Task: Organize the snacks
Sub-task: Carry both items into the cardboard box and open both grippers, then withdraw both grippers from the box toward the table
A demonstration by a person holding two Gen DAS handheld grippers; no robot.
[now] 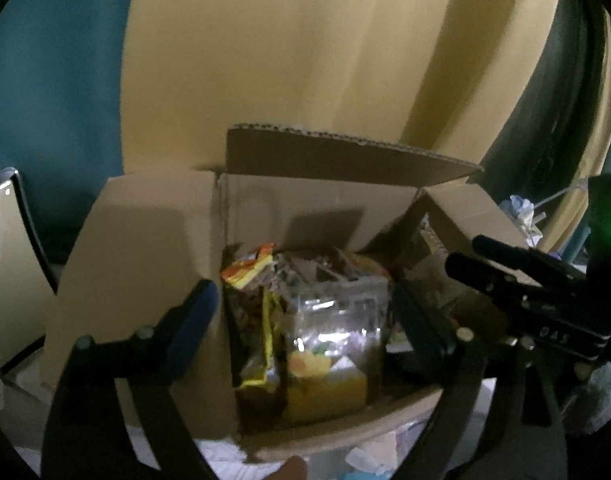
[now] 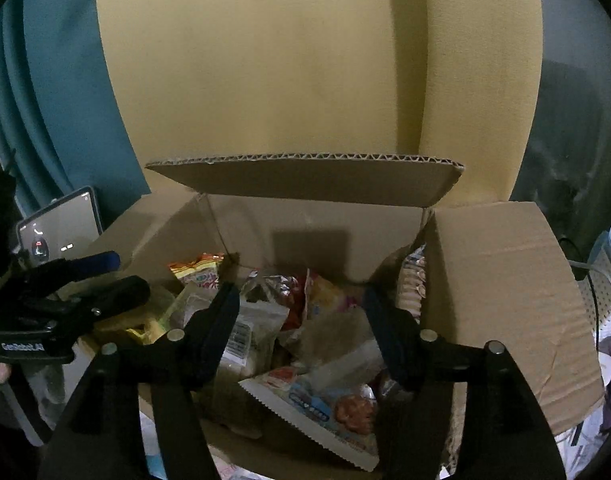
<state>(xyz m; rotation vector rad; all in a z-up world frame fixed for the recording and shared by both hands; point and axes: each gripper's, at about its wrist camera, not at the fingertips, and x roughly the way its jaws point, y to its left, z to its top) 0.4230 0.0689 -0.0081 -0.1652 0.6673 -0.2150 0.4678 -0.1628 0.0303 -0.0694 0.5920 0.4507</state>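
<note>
1. Left wrist view. The left hand-held gripper (image 1: 301, 320) points down into the open cardboard box (image 1: 145, 248), its jaws spread wide and gripping nothing. The snacks lie directly ahead of it and below, between the two blue-padded fingers (image 1: 197, 316): a clear packet (image 1: 337, 316) with a yellow base stands nearly upright in the middle of the gap, and an orange and yellow wrapper (image 1: 249, 272) stands against its left side, close to the left finger. Both packets have their long axis running up and away from the hand-held gripper. The box's left flap lies folded outward beyond the left finger, and the back flap (image 1: 345, 160) leans over the far wall, so the room above the snacks is open. The right hand-held gripper (image 1: 489, 264) comes in from the right over the right flap.

2. Right wrist view. The right hand-held gripper (image 2: 305, 328) also aims down into the cardboard box, jaws standing apart with no packet pressed between them. A white packet with a serrated edge (image 2: 317, 412) lies flat just below and between its fingers, its long axis slanting down toward the right. More packets are heaped beyond it toward the far wall. The right flap (image 2: 505, 300) rises just outside the right finger and leaves little room on that side. The left hand-held gripper reaches in from the left, over the left wall.

3. Judged from both views, each hand is nearest the packet under its own jaws; the serrated packet looks the easier reach for the right.
</note>
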